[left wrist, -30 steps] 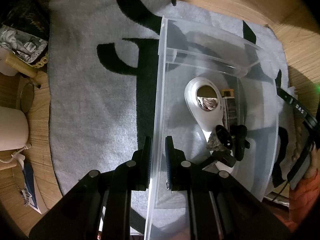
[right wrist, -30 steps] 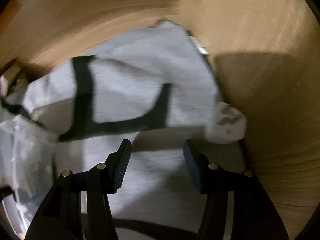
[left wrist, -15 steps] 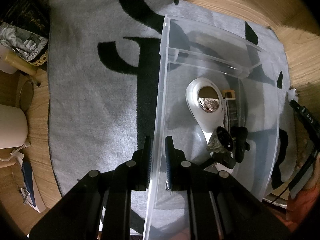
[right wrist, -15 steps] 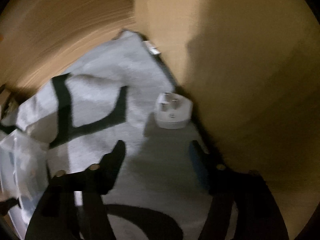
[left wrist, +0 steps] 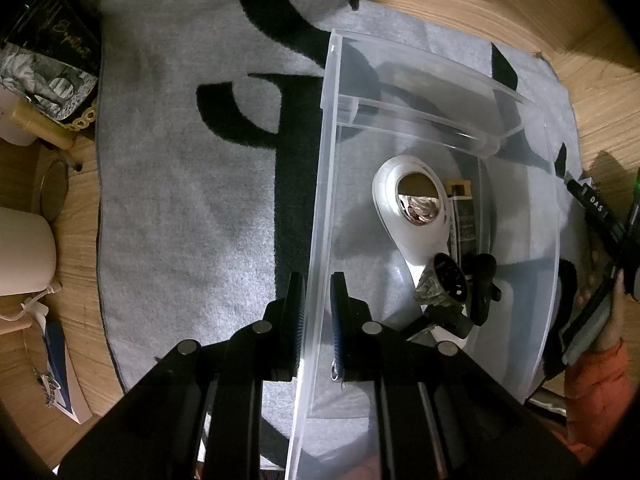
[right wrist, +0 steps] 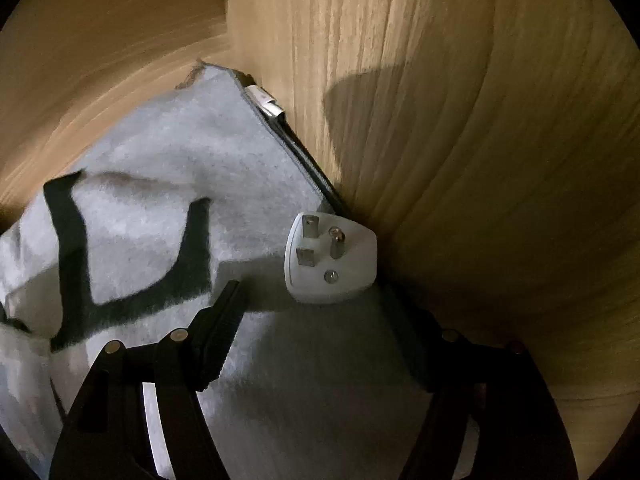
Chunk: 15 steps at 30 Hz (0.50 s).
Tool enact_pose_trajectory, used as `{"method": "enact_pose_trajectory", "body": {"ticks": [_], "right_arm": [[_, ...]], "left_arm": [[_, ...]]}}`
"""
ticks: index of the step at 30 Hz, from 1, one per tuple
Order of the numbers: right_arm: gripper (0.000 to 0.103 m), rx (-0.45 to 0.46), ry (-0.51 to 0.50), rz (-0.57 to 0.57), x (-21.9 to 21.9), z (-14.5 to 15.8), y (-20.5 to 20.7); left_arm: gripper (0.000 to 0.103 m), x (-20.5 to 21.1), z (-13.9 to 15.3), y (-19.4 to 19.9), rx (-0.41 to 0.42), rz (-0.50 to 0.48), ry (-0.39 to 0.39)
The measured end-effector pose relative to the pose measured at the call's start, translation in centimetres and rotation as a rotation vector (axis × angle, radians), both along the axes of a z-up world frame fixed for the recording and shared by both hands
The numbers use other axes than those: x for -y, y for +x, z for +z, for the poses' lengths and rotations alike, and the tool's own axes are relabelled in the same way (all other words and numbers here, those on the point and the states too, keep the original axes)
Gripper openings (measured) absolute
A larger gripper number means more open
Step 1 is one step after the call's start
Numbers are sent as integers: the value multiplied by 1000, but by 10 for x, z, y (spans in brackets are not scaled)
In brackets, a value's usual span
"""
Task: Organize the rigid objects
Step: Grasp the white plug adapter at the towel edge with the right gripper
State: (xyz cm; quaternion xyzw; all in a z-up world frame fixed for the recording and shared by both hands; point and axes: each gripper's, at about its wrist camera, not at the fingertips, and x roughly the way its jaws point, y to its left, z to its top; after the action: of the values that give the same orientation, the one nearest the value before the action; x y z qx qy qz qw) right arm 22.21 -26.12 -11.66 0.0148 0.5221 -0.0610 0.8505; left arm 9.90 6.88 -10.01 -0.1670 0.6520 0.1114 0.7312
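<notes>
Below, the left gripper point(left wrist: 318, 300) is clenched on the near wall of the clear plastic rectangular bin point(left wrist: 516, 96), which rests on the grey towel with black markings point(left wrist: 180, 200). Seen from the right wrist, the right gripper point(right wrist: 316, 324) stands released, nothing between its fingers, just short of the white three-pin plug adapter point(right wrist: 330, 262) lying pins-up at that towel's edge.

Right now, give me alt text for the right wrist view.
A white plug adapter lies prongs-up at the edge of a grey mat, against a wooden wall. The right gripper is open just short of it, not touching.
</notes>
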Motion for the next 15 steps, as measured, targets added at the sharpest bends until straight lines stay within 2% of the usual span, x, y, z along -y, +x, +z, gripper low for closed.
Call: {"method": "enact_pose_trajectory", "body": {"ticks": [4,8,15], "right_arm": [[62,28,-12,13,-2,1,0],[35,54,1,55,-6,4,1],[35,38,86,87,1,11,-3]], "left_arm": [[10,0,-1,0,-3,-1,0],[10,1,-2,0,-6,-6,6],[10,4,-2,2,-7,-7,11]]}}
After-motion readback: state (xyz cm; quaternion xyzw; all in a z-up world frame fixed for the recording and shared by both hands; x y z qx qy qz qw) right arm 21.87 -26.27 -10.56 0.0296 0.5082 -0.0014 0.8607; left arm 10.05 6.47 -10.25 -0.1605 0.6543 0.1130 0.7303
